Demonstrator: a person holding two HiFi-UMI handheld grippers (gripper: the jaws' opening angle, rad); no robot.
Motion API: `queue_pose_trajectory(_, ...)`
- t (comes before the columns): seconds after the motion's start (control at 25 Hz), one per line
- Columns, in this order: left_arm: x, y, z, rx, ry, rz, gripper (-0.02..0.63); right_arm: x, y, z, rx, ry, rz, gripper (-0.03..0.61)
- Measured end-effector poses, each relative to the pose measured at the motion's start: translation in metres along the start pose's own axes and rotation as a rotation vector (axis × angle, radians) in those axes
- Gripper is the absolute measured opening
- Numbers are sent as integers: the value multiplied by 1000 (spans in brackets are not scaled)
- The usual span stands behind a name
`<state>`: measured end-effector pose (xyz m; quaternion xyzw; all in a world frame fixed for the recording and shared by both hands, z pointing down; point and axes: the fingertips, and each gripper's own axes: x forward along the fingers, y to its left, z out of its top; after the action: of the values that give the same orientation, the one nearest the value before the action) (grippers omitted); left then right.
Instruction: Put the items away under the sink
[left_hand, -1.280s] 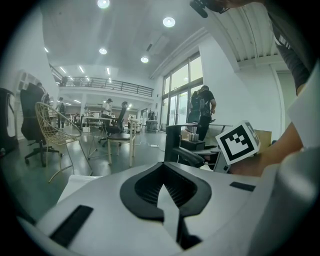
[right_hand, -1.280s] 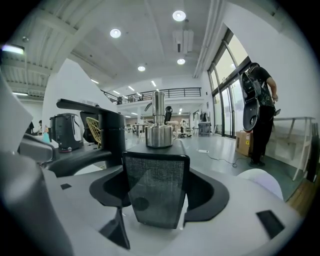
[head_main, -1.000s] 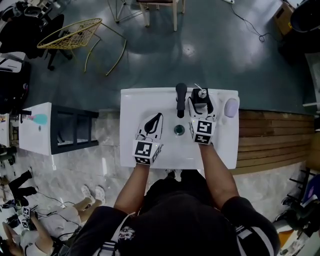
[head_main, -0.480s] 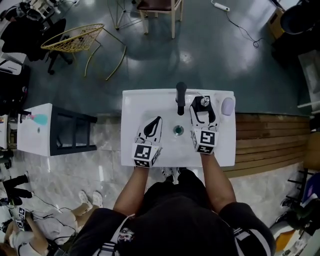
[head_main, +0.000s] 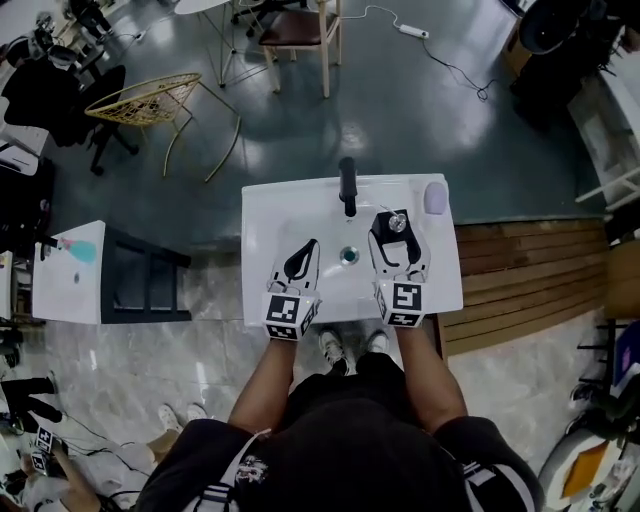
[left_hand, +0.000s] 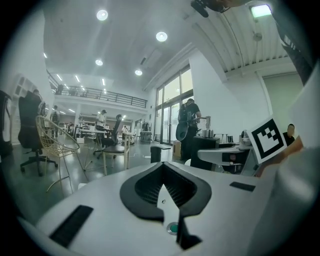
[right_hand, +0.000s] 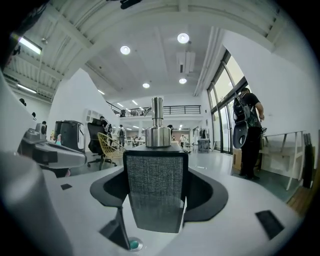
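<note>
Two blind spots first. The space under the sink (head_main: 262, 300) shows in no view, and our own torso and arms cover the floor just in front of the sink's near edge. From above we see the soap dispenser (head_main: 398, 224) only as a metal pump top between the jaws of the right gripper (head_main: 396, 216). In the right gripper view the gripper body cuts off its base. We can't tell what the pale purple item (head_main: 435, 197) on the sink's back right corner is.

Jaws: the right gripper is clamped on the grey fabric-textured dispenser, pads on both flanks, dispenser upright. The left gripper (head_main: 311, 245) is clenched, tips together, nothing between them.

Vs a second ago: the dispenser was beside the faucet (head_main: 347, 185) at the sink's back ledge. Now it's over the basin, just right of the drain (head_main: 349, 256). Both grippers have pulled back toward the sink's near edge. The purple item hasn't moved.

Around: a yellow wire chair (head_main: 150, 95) and a wooden chair (head_main: 300, 30) stand well behind the sink. A white cabinet (head_main: 70, 270) is to the sink's left and wood planking (head_main: 520, 285) to its right. A person (right_hand: 247, 132) stands by the windows beyond the sink. The faucet stands behind both grippers, apart from them.
</note>
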<state>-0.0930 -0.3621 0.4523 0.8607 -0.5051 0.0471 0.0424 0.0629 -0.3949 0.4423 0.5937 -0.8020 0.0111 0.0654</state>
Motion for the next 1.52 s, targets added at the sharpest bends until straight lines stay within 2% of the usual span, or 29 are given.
queue_pose_trajectory(0.28,-32,-29,4,32,-11,6,6,-56,12,3,-14,-34,38,331)
queue_pose_trajectory(0.48,-59,-52,7,5,-28,44,6,-97,14,1,-13,-45,72,330)
queue_pose_trajectory(1.0,-145,-147,1,10,-34,105,6,-217,22,9,-17,-86,170,328)
queue_pose_trajectory(1.28,-192,-164,-4,20,-25,175,6,-260,37,3,-23,-97,225,328)
queue_pose_trajectory(1.52,-214,-168,-9,25,-27,151,6,-268,49,-5,14,-90,233,327)
